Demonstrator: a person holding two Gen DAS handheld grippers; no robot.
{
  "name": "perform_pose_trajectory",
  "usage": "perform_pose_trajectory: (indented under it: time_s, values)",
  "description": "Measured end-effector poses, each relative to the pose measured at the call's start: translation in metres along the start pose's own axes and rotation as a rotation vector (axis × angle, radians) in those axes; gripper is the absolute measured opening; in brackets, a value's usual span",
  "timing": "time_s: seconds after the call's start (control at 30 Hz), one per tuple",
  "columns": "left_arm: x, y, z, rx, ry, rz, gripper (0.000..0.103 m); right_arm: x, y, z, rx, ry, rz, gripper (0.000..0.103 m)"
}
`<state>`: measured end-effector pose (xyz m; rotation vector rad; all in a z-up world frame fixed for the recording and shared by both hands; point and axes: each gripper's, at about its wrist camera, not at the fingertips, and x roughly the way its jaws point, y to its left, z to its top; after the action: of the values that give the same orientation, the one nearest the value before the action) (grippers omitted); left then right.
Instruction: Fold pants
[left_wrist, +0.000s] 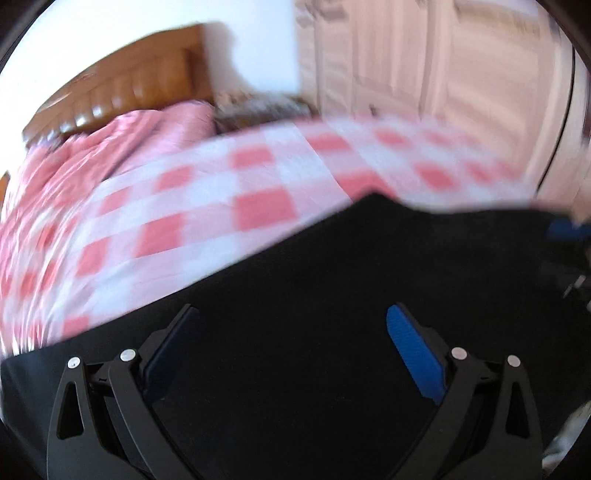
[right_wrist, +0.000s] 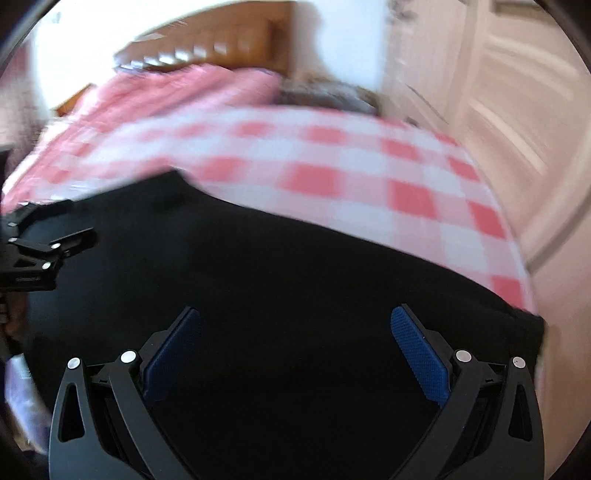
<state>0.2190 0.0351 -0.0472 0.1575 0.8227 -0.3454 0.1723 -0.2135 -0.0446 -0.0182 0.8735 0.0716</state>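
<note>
The pants (left_wrist: 332, 277) lie spread as a wide black sheet on the bed (left_wrist: 207, 192), on its pink-and-white checked cover, at the near edge closest to me, filling the lower half of both views. My left gripper (left_wrist: 291, 347) is wide open over the cloth with nothing between its blue pads, and my right gripper (right_wrist: 295, 347) is just as wide open and empty, also above the black fabric. In the right view my left gripper shows at the far left, over the same cloth. I judge the folding is early or mid-way: the cloth looks flat in one broad layer, and I see no neat stacked bundle, though both views are blurred and the black hides seams and fold lines. The long axis seems to run side to side across my view, along the bed's near edge; which end is the waist I cannot tell.
</note>
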Motion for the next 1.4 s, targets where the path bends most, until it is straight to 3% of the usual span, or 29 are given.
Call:
perform_pose_trajectory:
  time_s: [0.17, 0.37, 0.43, 0.53, 0.63, 0.73, 0.87, 1.03, 1.07, 1.13, 1.3, 1.4]
  values:
    - [-0.081, 0.131, -0.067, -0.430, -0.097, -0.024, 0.101, 0.012, 0.094, 0.019, -0.194, -0.008, 0.137, 0.099]
    - [-0.168, 0.272, -0.163, -0.779, -0.185, 0.051, 0.101, 0.036, 0.213, 0.031, -0.339, -0.003, 0.296, 0.099]
    - [-0.181, 0.320, -0.195, -0.918, -0.213, -0.013, 0.100, 0.037, 0.248, 0.031, -0.369, 0.000, 0.342, 0.099]
    - [-0.178, 0.364, -0.218, -1.029, -0.224, -0.070, 0.099, 0.041, 0.280, 0.030, -0.405, 0.015, 0.373, 0.099]
    - [-0.164, 0.394, -0.228, -1.085, -0.222, -0.164, 0.098, 0.046, 0.299, 0.027, -0.440, 0.027, 0.368, 0.099]
    - [-0.143, 0.404, -0.224, -1.101, -0.200, -0.203, 0.098, 0.056, 0.303, 0.024, -0.436, 0.053, 0.352, 0.099]
    - [-0.126, 0.412, -0.217, -1.067, -0.129, -0.173, 0.098, 0.064, 0.299, 0.022, -0.406, 0.073, 0.345, 0.099]
    - [-0.116, 0.425, -0.208, -1.048, -0.130, -0.201, 0.096, 0.063, 0.300, 0.020, -0.407, 0.064, 0.343, 0.099]
    - [-0.116, 0.426, -0.207, -1.034, -0.136, -0.214, 0.092, 0.063, 0.300, 0.019, -0.407, 0.063, 0.344, 0.099]
    - [-0.111, 0.428, -0.206, -1.034, -0.108, -0.187, 0.056, 0.062, 0.299, 0.019, -0.403, 0.062, 0.354, 0.099]
    - [-0.106, 0.431, -0.218, -1.058, -0.153, -0.213, 0.040, 0.061, 0.295, 0.020, -0.387, 0.060, 0.372, 0.099]
    - [-0.115, 0.427, -0.228, -1.083, -0.217, -0.194, 0.023, 0.061, 0.296, 0.019, -0.387, 0.059, 0.373, 0.099]
